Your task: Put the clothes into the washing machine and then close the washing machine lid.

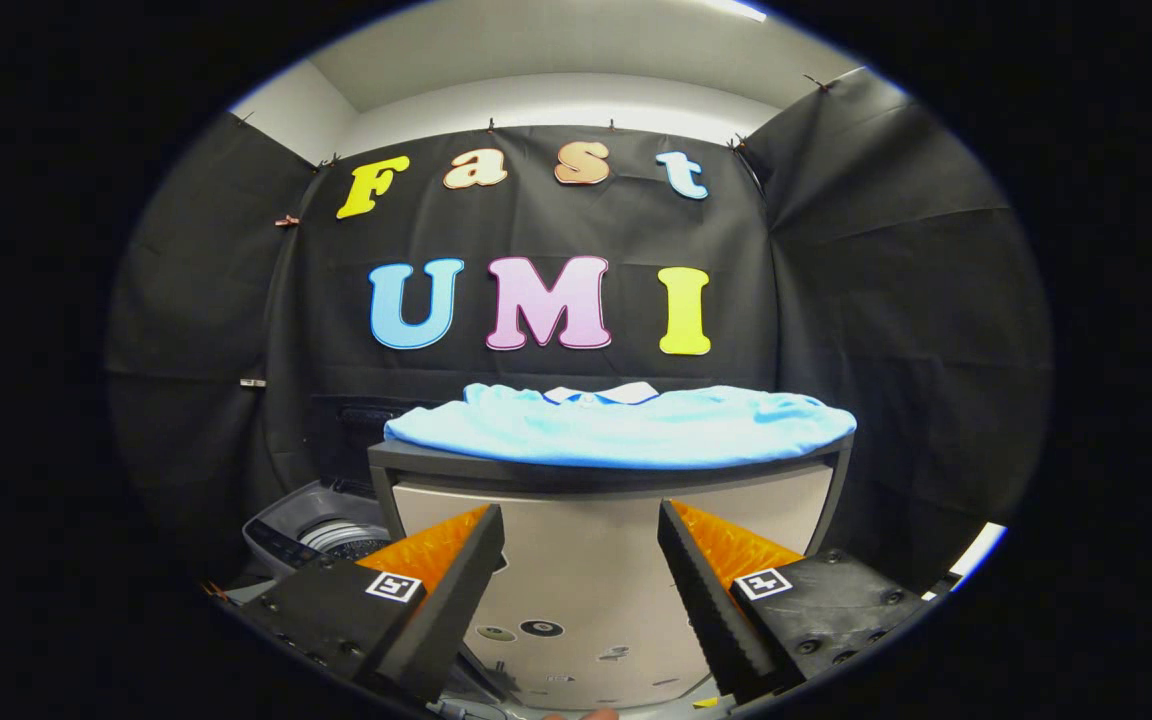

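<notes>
A light blue shirt [626, 424] with a white collar lies spread flat on top of a grey cabinet [596, 560], above and beyond my fingers. My gripper [581, 545] is open, its two fingers wide apart with nothing between them, facing the cabinet's pale front. Low down beside the cabinet, past my left finger, stands the washing machine [321, 535] with its lid up and its drum showing.
Black cloth walls close the booth behind and on both sides. The cabinet's dark top edge [496, 468] juts out over its front. A few round stickers [541, 628] mark the cabinet's lower front.
</notes>
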{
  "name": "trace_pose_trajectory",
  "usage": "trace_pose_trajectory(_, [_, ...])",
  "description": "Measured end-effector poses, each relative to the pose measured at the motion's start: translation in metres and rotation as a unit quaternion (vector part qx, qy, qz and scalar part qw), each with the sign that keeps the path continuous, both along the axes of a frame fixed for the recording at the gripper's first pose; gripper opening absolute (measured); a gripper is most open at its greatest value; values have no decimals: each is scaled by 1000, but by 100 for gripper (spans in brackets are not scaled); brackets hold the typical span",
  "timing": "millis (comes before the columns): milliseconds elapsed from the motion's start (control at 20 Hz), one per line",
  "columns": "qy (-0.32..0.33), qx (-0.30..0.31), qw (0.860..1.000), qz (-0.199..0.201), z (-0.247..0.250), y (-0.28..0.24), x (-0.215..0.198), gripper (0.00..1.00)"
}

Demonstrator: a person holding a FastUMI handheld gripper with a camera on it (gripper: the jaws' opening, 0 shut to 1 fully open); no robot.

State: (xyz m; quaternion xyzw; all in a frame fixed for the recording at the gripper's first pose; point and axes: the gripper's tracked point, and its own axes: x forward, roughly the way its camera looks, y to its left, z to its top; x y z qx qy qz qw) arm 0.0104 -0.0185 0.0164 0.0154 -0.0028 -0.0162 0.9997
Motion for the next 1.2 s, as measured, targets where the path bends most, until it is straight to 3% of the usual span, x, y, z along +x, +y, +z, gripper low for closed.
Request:
trace_pose_trajectory(250, [-18,12,1000,-4,49,-1,28,98])
trace_pose_trajectory(650, [21,16,999,-18,84,-8,107,98])
trace_pose_trajectory(1000, [110,34,993,-31,87,-19,180,99])
trace_pose_trajectory(1200, [197,21,979,-56,57,-30,209,99])
